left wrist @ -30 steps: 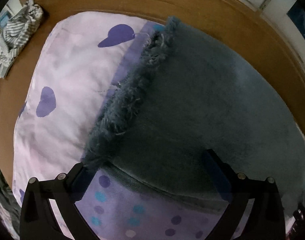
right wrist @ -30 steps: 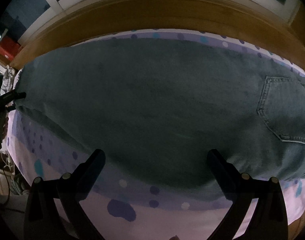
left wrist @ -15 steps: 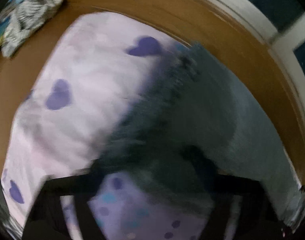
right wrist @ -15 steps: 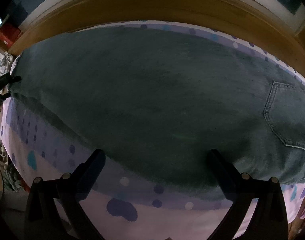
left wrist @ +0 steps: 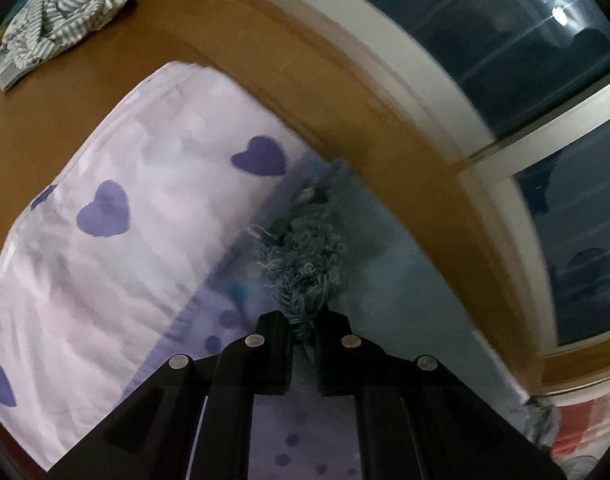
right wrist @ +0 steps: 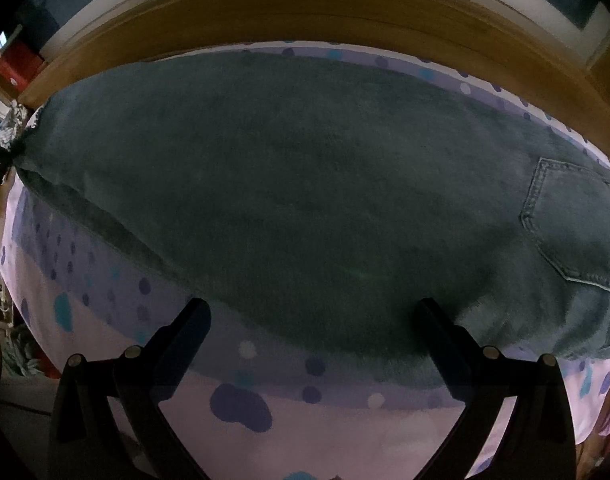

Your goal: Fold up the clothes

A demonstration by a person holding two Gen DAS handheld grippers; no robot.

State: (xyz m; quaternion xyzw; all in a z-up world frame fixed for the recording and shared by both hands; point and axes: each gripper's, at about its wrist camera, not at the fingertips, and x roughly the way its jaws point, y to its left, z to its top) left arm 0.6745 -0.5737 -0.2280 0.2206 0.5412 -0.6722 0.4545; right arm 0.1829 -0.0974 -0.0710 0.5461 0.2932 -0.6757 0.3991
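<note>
Here the jeans (right wrist: 305, 184) lie flat on a pale sheet (right wrist: 345, 432) printed with purple hearts and dots, their long axis running left to right across the right wrist view. The frayed leg hem (left wrist: 305, 264) points to the left end, and the seat with its stitched back pocket (right wrist: 565, 220) lies at the right end.

At the far left of that view, the left gripper (left wrist: 305, 332) has its jaws pinched together on the frayed hem, with tufts of loose thread standing out above the fingertips. In its own view the sheet spreads to the left of the hem, and a crumpled striped garment (left wrist: 61, 12) rests well apart on the brown wooden surface (left wrist: 85, 100) at upper left.

Further right, the right gripper (right wrist: 313, 312) points steeply down with its fingers spread wide, the tips over the near long edge of the jeans; whether they touch the cloth cannot be told. Beyond the jeans runs a wooden ledge (right wrist: 305, 4) under a dark window (left wrist: 525, 40).
</note>
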